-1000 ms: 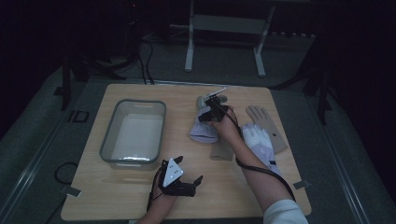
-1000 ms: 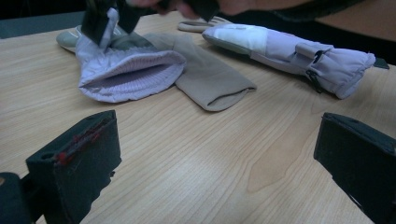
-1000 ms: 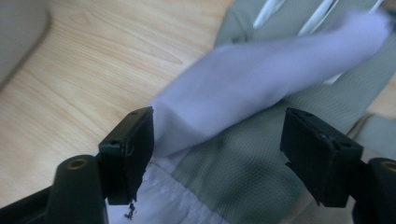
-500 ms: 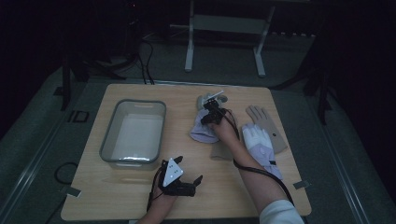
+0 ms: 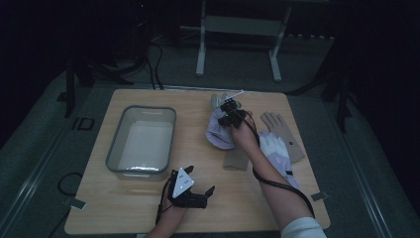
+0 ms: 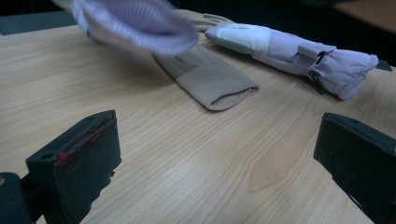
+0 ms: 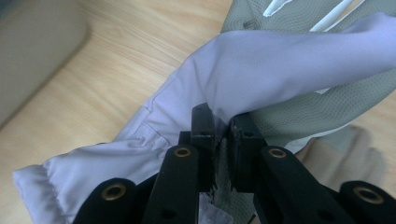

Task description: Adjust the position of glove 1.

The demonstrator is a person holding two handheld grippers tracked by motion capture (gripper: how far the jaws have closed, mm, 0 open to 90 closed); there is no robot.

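My right gripper [image 5: 229,111] [image 7: 222,128] is over the far middle of the table. Its jaws have just been closing and now pinch the fabric of a pale lavender glove [image 5: 220,133] [image 7: 261,70]. The glove hangs from them with its cuff drooping toward the wood, and it looks blurred at the top of the left gripper view [image 6: 140,21]. My left gripper [image 5: 207,196] [image 6: 219,154] rests low near the front edge, open, with bare wood between its jaws. A second lavender glove [image 5: 275,151] [image 6: 289,46] lies under the right forearm.
A clear plastic tub [image 5: 141,139] [image 7: 32,46] stands on the left half of the table. One tan glove [image 5: 236,158] [image 6: 205,79] lies flat beside the right forearm, and another tan glove [image 5: 282,130] lies at the right edge. Cables and a stand's legs are on the floor beyond.
The right gripper's jaws went from open to shut on the lavender glove and rose a little with it. The left gripper stayed put.
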